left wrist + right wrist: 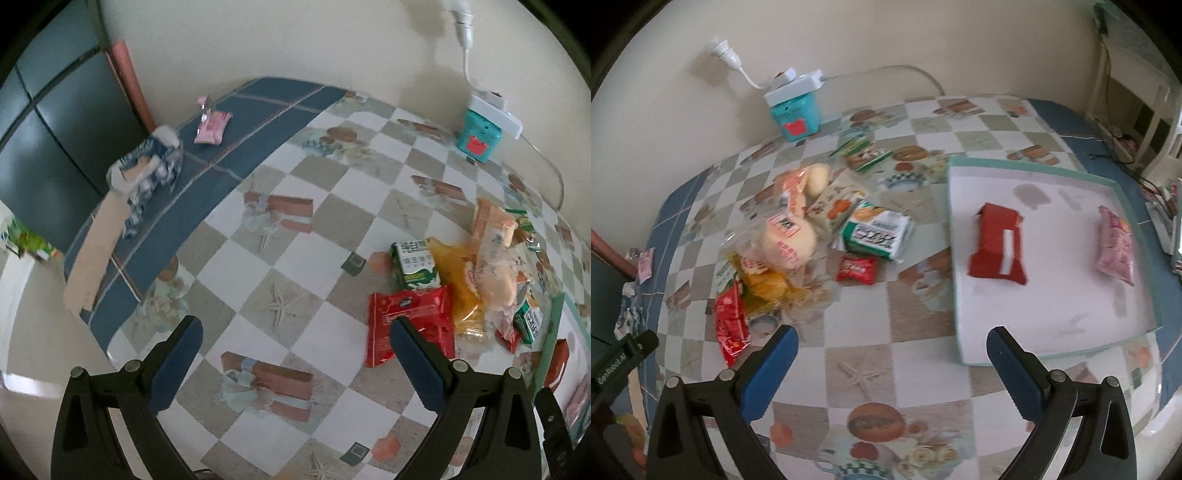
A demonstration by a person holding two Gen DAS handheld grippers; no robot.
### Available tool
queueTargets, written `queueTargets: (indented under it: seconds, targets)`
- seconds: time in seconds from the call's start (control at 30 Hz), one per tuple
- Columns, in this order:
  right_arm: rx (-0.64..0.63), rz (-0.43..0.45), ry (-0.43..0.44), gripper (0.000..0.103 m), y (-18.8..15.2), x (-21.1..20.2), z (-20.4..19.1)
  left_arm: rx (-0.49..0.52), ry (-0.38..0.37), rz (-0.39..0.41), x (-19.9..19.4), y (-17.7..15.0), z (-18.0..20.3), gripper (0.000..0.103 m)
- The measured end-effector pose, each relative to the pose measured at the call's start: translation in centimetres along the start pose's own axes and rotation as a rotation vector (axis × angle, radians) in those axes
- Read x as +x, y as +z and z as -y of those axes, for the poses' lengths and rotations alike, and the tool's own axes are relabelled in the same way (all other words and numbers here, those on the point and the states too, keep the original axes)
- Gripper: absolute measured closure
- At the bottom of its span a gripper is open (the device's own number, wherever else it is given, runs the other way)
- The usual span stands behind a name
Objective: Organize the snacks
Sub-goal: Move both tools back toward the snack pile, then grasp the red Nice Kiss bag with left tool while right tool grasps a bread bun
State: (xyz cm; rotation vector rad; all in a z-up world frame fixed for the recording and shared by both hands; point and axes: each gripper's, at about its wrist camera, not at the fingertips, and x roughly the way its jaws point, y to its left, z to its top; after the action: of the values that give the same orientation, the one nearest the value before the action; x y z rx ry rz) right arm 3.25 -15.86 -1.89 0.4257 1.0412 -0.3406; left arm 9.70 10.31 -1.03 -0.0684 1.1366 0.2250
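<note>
A heap of snacks lies on the checked tablecloth: a red packet (410, 321), a green-and-white carton (415, 264), a yellow bag (461, 284) and a clear bag of buns (788, 232). The right wrist view adds a green-white biscuit pack (877, 234) and a small red sweet pack (857, 269). A shallow teal-rimmed tray (1052, 343) holds a red packet (997, 245) and a pink bag (1115, 245). My left gripper (295, 365) hangs open above the cloth, left of the heap. My right gripper (892, 369) is open and empty, between heap and tray.
A teal box (794, 118) with a white power strip on top stands by the wall. At the table's far left edge lie a pink packet (212, 127) and a blue-white wrapped pack (147, 170). A dark cabinet (62, 122) stands beyond that edge.
</note>
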Motion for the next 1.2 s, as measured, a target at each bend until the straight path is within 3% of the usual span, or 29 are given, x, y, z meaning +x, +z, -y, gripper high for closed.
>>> queueTargets:
  seconds: [0.5, 0.7, 0.87, 1.2]
  targets:
    - [-0.003, -0.053, 0.002, 0.000, 1.3, 4.5, -1.7, -0.022, -0.210, -0.108, 4.5, 0.7, 3.9, 0.002]
    - [-0.010, -0.022, 0.013, 0.000, 2.6, 4.8, -1.8, -0.007, -0.236, -0.146, 6.2, 0.7, 5.4, 0.002]
    - [-0.016, 0.016, 0.061, 0.000, 3.8, 4.9, -2.2, 0.011, -0.240, -0.169, 7.2, 0.7, 6.4, 0.002]
    - [0.048, -0.009, 0.219, 0.000, 6.0, 7.0, -3.1, 0.002, -0.274, -0.207, 8.3, 0.7, 6.6, 0.003]
